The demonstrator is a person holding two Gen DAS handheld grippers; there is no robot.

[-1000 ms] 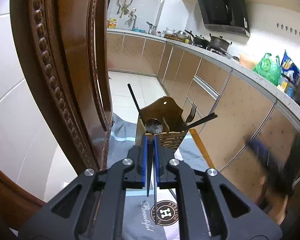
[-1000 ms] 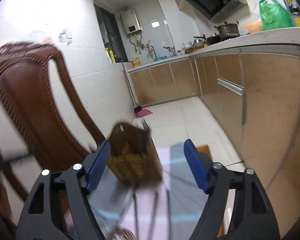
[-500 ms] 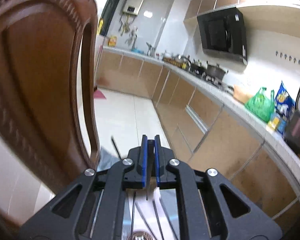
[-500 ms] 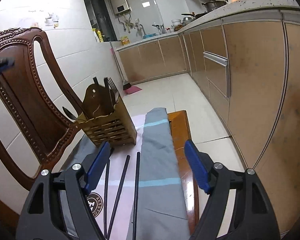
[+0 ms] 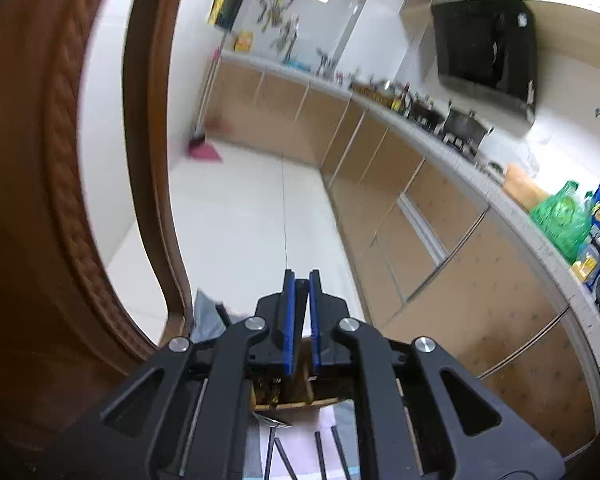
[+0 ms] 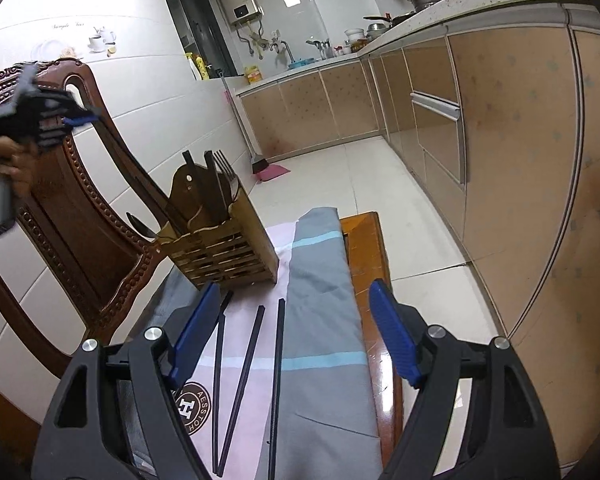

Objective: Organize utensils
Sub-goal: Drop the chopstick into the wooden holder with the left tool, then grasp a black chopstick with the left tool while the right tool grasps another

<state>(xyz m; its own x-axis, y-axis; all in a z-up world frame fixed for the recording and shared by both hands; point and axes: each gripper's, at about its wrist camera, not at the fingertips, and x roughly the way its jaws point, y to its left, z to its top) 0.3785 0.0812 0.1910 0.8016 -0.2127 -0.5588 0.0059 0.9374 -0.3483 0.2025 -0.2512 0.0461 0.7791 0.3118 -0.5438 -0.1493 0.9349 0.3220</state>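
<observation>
Black chopsticks (image 6: 244, 376) lie lengthwise just ahead of the right tool (image 6: 292, 336), jaws spread and empty, pointing toward the wooden holder (image 6: 224, 252) beyond. Left tool (image 5: 300, 320), clenched on nothing, hangs high by the chair (image 6: 80, 216). Surface (image 6: 364, 240) edge is close on the right.

Bright, even indoor lighting, with a ceiling lamp mirrored as a white patch on the glossy wall tiles (image 6: 292, 0) far beyond the jaws. Soft glare on the floor (image 5: 240, 208) ahead. Strong fisheye bending and dark corners at every edge. Left view smeared with motion blur; right view sharp, except the blurred left gripper (image 6: 80, 120).
</observation>
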